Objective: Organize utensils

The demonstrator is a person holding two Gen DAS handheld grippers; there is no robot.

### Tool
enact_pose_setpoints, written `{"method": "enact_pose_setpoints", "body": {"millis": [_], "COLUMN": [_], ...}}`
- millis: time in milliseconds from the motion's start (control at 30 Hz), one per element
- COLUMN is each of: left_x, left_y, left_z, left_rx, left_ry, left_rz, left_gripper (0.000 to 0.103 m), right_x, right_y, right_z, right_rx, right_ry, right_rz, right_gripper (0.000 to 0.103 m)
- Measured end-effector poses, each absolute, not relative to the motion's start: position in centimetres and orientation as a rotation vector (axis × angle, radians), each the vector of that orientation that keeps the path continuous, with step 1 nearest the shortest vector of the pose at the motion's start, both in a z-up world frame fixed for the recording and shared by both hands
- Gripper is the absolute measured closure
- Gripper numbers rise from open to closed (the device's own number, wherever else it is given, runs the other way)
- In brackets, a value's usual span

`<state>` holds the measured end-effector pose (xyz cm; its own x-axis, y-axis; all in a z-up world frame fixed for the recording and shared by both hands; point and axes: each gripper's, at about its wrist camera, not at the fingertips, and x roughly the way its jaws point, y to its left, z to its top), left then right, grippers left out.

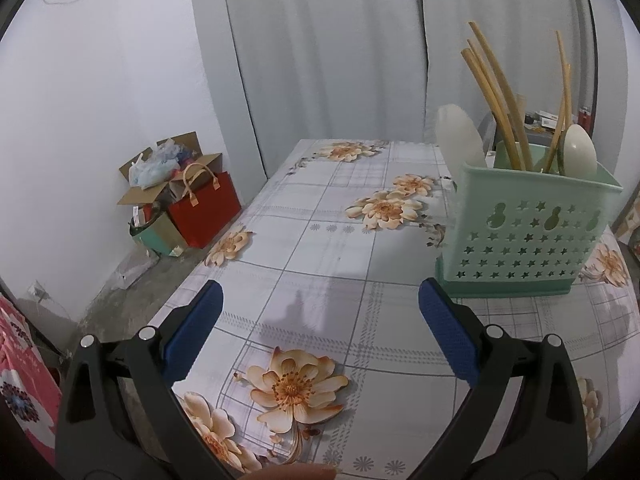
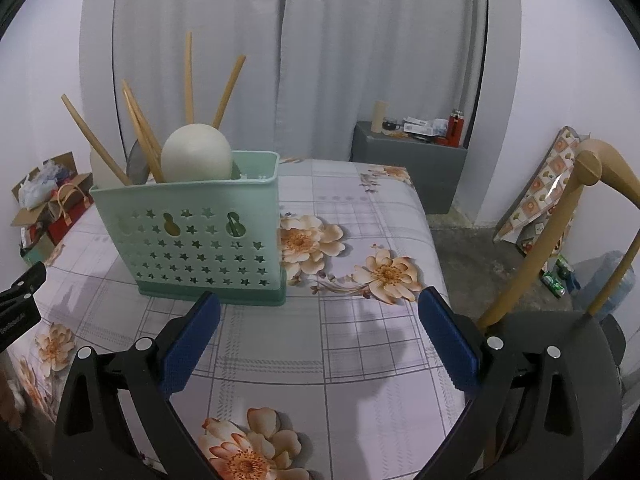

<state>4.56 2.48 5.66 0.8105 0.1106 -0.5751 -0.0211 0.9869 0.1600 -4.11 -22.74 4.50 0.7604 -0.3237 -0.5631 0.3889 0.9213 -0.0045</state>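
Note:
A mint-green utensil holder (image 1: pixel 524 236) with star cut-outs stands on the floral tablecloth (image 1: pixel 320 248). It holds several wooden chopsticks (image 1: pixel 496 108) and white spoons (image 1: pixel 456 136). In the right wrist view the holder (image 2: pixel 192 236) stands ahead and to the left, with chopsticks (image 2: pixel 140 136) and a white spoon (image 2: pixel 197 156) sticking up. My left gripper (image 1: pixel 320 300) is open and empty above the table, left of the holder. My right gripper (image 2: pixel 320 308) is open and empty, just in front of the holder. Part of the left gripper (image 2: pixel 20 304) shows at the left edge.
Cardboard boxes and a red bag (image 1: pixel 204 208) sit on the floor by the left wall. A wooden chair (image 2: pixel 560 232) stands right of the table. A grey cabinet (image 2: pixel 408 164) with small items is behind the table. White curtains hang at the back.

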Motion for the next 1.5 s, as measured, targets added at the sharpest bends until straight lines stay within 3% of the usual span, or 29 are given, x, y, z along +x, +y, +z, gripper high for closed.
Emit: {"method": "enact_pose_setpoints", "body": {"millis": [1500], "left_x": [4.52], "left_y": [2.71], "left_z": [5.3], "left_rx": [0.137], "left_ry": [0.639], "left_rz": [0.067], "left_gripper": [0.009], "right_x": [-4.17], "right_y": [-22.67], "right_z": [4.5], "right_rx": [0.116], "right_ry": [0.594], "right_rz": [-0.385], "right_gripper": [0.007]}}
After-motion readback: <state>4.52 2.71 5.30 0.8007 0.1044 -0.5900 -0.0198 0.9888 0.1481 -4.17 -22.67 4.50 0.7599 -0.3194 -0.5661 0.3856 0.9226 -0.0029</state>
